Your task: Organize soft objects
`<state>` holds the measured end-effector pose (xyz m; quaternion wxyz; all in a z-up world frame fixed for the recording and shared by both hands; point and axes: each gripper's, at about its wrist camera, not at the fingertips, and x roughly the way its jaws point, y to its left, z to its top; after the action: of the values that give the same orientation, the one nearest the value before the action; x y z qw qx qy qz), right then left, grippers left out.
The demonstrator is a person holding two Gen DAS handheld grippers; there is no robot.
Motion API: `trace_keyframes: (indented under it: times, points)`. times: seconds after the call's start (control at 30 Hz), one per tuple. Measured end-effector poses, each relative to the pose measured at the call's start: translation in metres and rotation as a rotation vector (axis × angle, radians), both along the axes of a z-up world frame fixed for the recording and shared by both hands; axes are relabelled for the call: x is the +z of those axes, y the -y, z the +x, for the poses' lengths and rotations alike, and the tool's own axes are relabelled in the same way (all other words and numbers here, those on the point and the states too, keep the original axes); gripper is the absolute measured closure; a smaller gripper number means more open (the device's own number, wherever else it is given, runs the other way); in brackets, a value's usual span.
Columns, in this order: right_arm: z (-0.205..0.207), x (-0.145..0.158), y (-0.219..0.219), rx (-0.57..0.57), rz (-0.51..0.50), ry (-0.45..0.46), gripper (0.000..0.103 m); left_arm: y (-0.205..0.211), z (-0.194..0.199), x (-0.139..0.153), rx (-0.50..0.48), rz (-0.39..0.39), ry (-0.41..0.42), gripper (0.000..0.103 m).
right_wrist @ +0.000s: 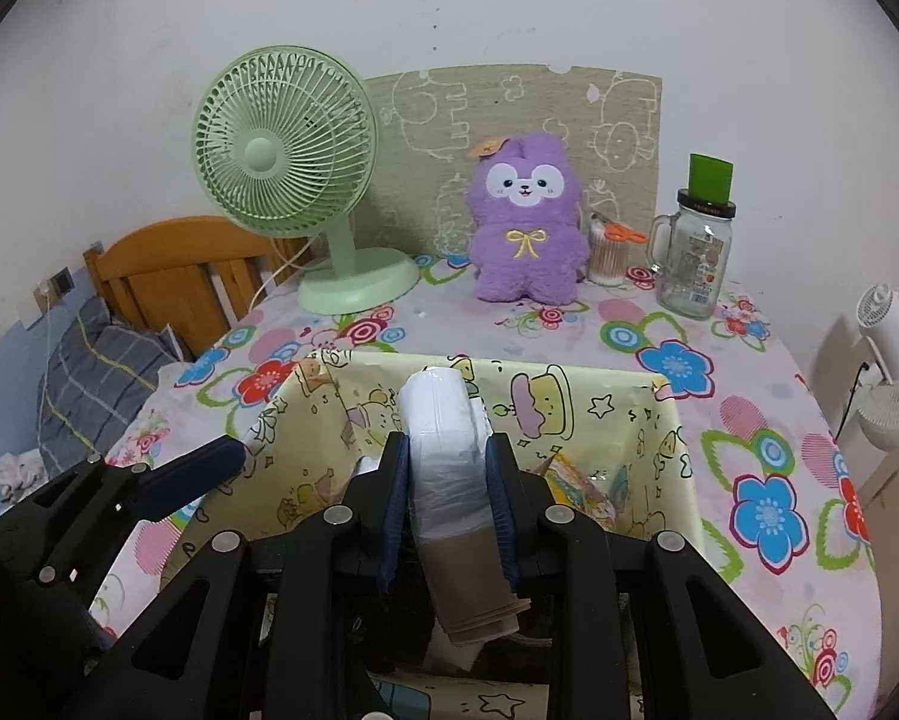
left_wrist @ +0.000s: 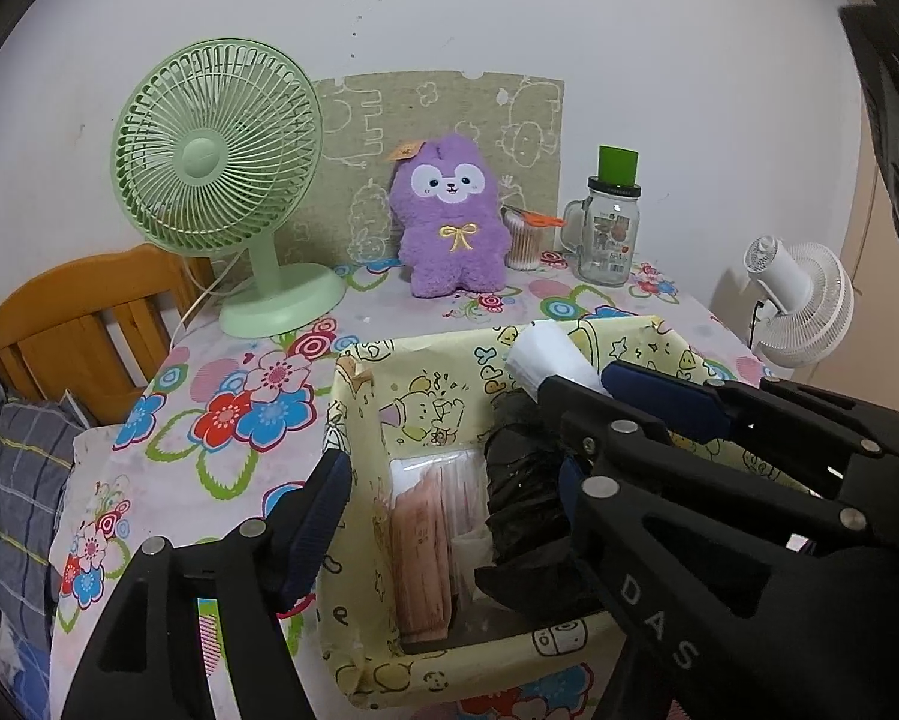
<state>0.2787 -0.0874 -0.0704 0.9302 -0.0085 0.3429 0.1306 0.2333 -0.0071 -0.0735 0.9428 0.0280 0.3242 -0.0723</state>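
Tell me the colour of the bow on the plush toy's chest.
Yellow, stitched on the purple plush toy; the bow shows best in the right wrist view.

Both wrist views look down, close over the yellow cartoon-print fabric box (left_wrist: 353, 396) (right_wrist: 617, 402) — sharing it, left view from left.

I see a pale yellow box (right_wrist: 659, 420) printed with cartoon figures and stars, on a worktop cloth (right_wrist: 767, 420) of pink ground with red, blue and pink flowers ringed in green. The roll (right_wrist: 443, 420) between my right jaws is white plastic over a brown core. A purple plush (right_wrist: 524, 240) has a white face and yellow bow. The desk fan (right_wrist: 281, 144) is mint green, the 2nd fan (right_wrist: 893, 360) white. A black bag (left_wrist: 527, 480) sits in the box. The jar (right_wrist: 695, 258) is clear with a green cap.
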Motion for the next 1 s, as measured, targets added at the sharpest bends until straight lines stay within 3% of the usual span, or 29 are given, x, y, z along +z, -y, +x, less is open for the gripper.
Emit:
trace_keyframes:
  times: [0.03, 0.07, 0.1, 0.17, 1.0]
  points:
    - [0.000, 0.000, 0.000, 0.001, -0.005, -0.003, 0.069, 0.000, 0.000, 0.000, -0.001, 0.003, 0.000, 0.029]
    - [-0.001, 0.000, 0.000, -0.002, -0.012, -0.007, 0.059, 0.001, -0.001, -0.001, -0.001, 0.005, -0.002, 0.028]
    - [-0.001, 0.000, 0.000, -0.009, -0.015, -0.007, 0.042, 0.001, -0.002, -0.001, -0.002, 0.006, -0.002, 0.027]
    - [-0.006, 0.001, 0.002, -0.021, -0.012, 0.011, 0.030, 0.002, -0.004, -0.001, -0.006, 0.006, 0.000, 0.024]
    - [-0.062, 0.020, 0.039, -0.093, -0.031, 0.034, 0.024, 0.016, -0.051, 0.013, -0.012, -0.012, 0.035, 0.018]
